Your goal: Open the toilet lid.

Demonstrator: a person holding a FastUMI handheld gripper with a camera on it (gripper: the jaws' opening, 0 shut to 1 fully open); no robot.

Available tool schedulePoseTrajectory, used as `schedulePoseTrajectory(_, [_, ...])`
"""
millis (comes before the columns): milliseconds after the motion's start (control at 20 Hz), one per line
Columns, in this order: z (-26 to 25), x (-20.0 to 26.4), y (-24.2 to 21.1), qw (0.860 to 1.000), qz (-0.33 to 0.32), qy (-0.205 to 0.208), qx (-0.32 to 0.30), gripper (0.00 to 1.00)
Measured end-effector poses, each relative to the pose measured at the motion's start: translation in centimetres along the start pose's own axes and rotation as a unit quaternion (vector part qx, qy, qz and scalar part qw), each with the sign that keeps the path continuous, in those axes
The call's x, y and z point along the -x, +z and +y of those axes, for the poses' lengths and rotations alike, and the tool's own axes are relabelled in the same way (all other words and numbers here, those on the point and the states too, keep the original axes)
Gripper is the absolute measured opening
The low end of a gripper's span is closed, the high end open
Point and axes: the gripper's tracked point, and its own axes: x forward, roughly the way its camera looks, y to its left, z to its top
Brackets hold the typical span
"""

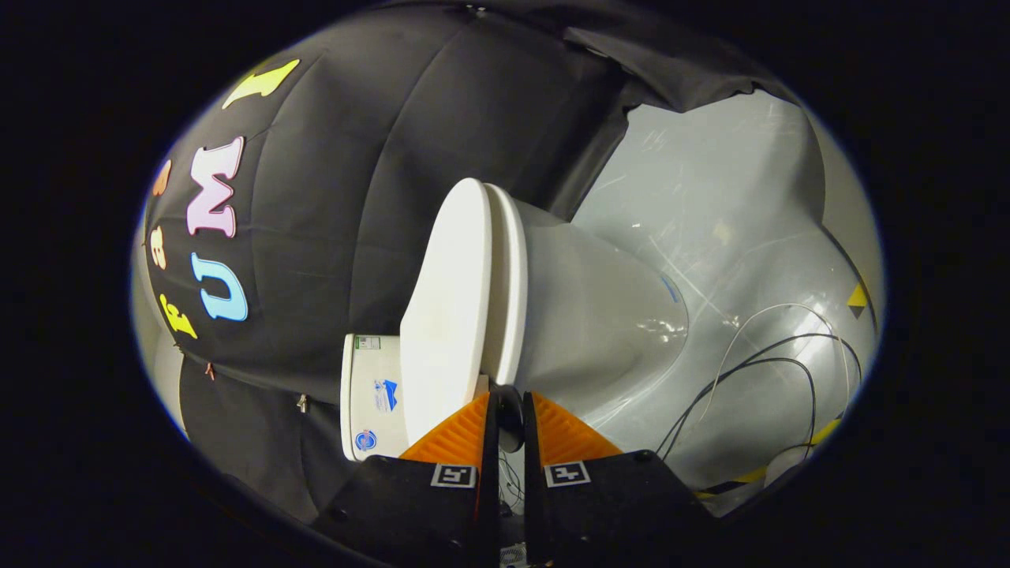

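Observation:
The view is rolled sideways, so the white toilet lies across it. Its lid rests flat against the seat, and the grey-white bowl runs off beyond them. The tank, with stickers on it, sits beside the lid's hinge end. My gripper is shut, with only a narrow slit between its fingers. Its tips are right at the near rim, where lid and seat meet. One finger overlaps the lid's edge and the other lies on the bowl side. Nothing is held between them.
The booth's black cloth wall hangs behind the lid and tank. A pale glossy floor spreads past the bowl. Thin black and white cables loop over it, near some yellow-and-black tape.

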Motion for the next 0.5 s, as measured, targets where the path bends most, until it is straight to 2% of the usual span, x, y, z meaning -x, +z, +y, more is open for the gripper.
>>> schedulePoseTrajectory(100, [0.2,0.6,-0.7,1.0,0.01,0.003,0.006,0.05])
schedulePoseTrajectory(500, [1.9,1.8,-0.2,0.999,-0.005,-0.011,0.032,0.05])
